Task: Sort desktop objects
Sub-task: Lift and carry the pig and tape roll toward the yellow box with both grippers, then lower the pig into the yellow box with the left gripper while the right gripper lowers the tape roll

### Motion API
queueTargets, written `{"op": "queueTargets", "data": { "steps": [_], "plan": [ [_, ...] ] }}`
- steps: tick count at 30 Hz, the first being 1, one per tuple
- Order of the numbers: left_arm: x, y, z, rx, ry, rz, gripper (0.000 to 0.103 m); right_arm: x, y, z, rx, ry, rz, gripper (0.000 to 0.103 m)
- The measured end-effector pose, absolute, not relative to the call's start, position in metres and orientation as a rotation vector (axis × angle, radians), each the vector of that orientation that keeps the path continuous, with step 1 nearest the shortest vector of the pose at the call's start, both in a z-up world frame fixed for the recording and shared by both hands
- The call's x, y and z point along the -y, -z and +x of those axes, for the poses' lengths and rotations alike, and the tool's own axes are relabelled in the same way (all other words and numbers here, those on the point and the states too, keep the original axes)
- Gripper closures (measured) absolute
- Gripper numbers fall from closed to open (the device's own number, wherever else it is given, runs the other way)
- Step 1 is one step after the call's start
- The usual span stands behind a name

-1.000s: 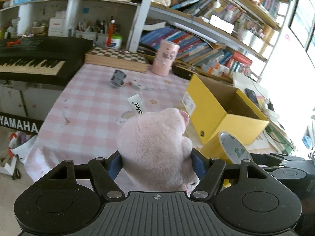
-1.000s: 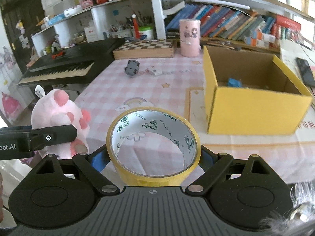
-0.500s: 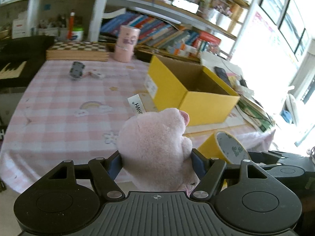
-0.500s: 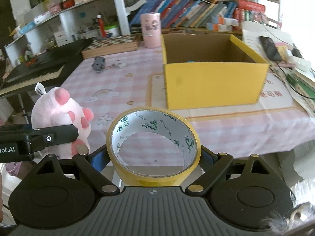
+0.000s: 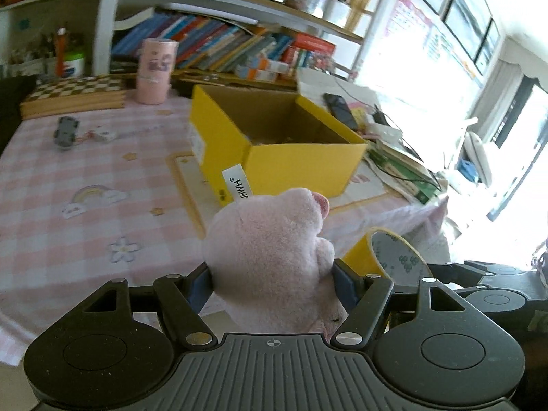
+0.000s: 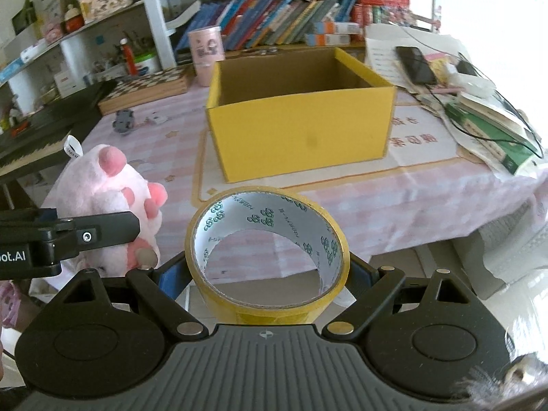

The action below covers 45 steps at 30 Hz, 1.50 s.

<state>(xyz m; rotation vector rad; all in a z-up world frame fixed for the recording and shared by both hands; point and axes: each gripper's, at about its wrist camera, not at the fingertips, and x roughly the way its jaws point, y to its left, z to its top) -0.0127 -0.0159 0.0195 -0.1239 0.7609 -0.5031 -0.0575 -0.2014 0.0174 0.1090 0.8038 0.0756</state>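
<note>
presently catalogued:
left gripper: fingers clamped on either side of the pink plush toy, held in the air at the near edge of the table.
pink plush toy: body stands roughly upright between the fingers; white sewn tag sticks up from its top, leaning toward the box; in the right wrist view its darker pink paw pads face the right side.
right gripper: fingers pressed against the outer wall of the yellow tape roll – a firm hold, also clear of the table.
yellow tape roll: ring axis runs roughly forward and slightly up, so the open hole faces the camera and the tablecloth shows through it; printed white liner visible inside.
relation of the two: toy and roll sit side by side, near each other, toy on the left; touching or not cannot be told.
yellow cardboard box: open top, on the pink checked table – ahead of both grippers; its contents cannot be made out.
pink cylindrical cup: upright at the far edge, beside the chessboard.
small grey toy car: on the cloth, left of the box, well apart from it.
</note>
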Motion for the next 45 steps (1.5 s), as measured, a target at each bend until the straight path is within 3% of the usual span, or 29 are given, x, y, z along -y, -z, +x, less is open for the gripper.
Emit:
{"op": "queueTargets", "data": {
  "steps": [21,38,45],
  "plan": [
    [0.095,-0.034,0.026,-0.707,0.548,-0.012,0.031,0.276,-0.019,-0.013,-0.793,-0.061,0.170,0.014],
    [0.133,-0.074,0.100,-0.465,0.381,-0.022,0.031,0.332,-0.072,0.084,-0.539,-0.122,0.012,0.014],
    [0.149,-0.061,0.136,-0.481,0.295,0.046,0.031,0.340,-0.082,0.125,-0.497,-0.186,-0.014,0.014]
  ]
}}
